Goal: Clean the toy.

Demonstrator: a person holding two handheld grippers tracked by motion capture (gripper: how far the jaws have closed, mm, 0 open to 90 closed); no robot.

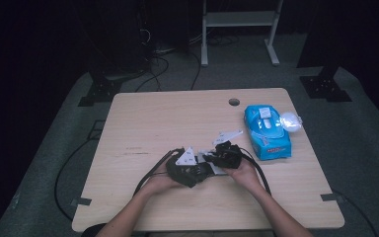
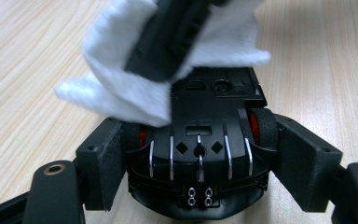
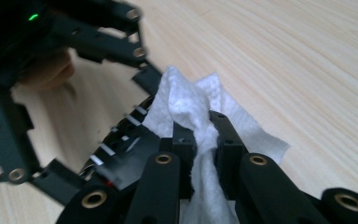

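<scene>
Low in the left gripper view, the left gripper [image 2: 200,154] has its jaws clamped on both flanks of a black toy car [image 2: 200,140] turned belly up, its red-hubbed wheels just inside the pads. The car looks like light, stiff moulded plastic with thin metal strips on the underside; the wheels would roll under a pad, so the flat sides between them look like the safest place to grip, as is done now.

Just above it in that view, a white wipe [image 2: 116,88] lies draped on the car's underside. In the right gripper view the right gripper [image 3: 200,135] has its jaws pinched tight on a bunched fold of the wipe. The wipe is soft, limp and probably damp: it will bend around edges, may snag on the strips, and could tear if dragged hard. A bunched pinch near its middle gives the firmest hold.

At the centre of the high view both hands meet over the worktop [image 1: 153,118]. Farther off, at right of centre, a blue wipe pack [image 1: 266,131] lies flat, well apart from the car.
</scene>
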